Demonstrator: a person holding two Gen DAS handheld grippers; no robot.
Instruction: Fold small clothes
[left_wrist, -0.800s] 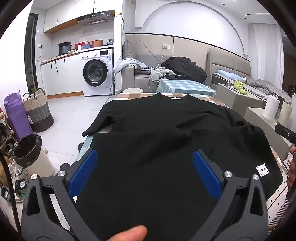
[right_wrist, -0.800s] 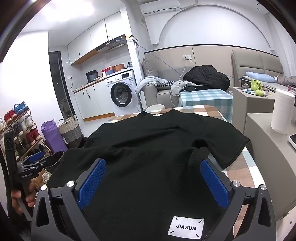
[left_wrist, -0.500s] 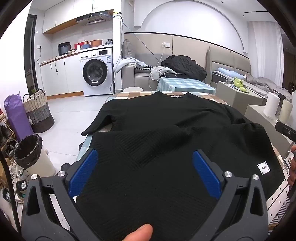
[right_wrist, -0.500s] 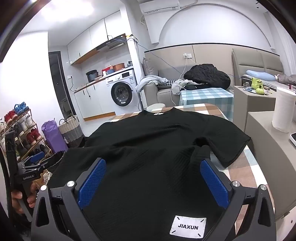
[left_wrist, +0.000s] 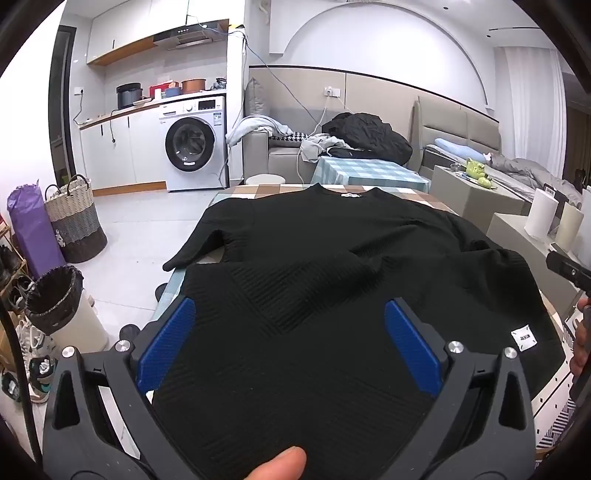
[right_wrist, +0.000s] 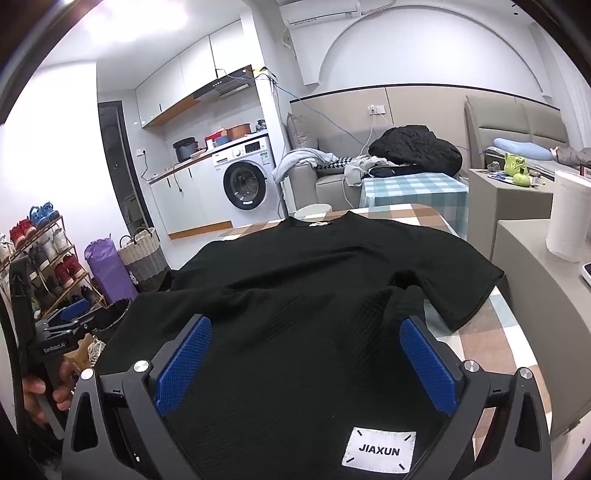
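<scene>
A black short-sleeved T-shirt (left_wrist: 332, 258) lies spread on a checked table (left_wrist: 258, 190), collar at the far end. It also shows in the right wrist view (right_wrist: 314, 280), with a white JIAXUN label (right_wrist: 378, 450) at its near hem. My left gripper (left_wrist: 290, 339) is open, its blue pads wide apart over the near left hem, and the cloth lies between the jaws. My right gripper (right_wrist: 304, 360) is open over the near right hem, the label between its jaws. A thumb (left_wrist: 275, 463) rests on the hem.
The table (right_wrist: 491, 339) shows bare at the right beside the sleeve. A bin (left_wrist: 55, 295) and a woven basket (left_wrist: 74, 221) stand on the floor at the left. A paper roll (right_wrist: 567, 218) stands on a grey unit at the right. A washing machine (left_wrist: 192, 144) and sofa are behind.
Both grippers have stayed open over the near hem. The left view has shifted slightly and the thumb has slid a little to the right on the hem.
</scene>
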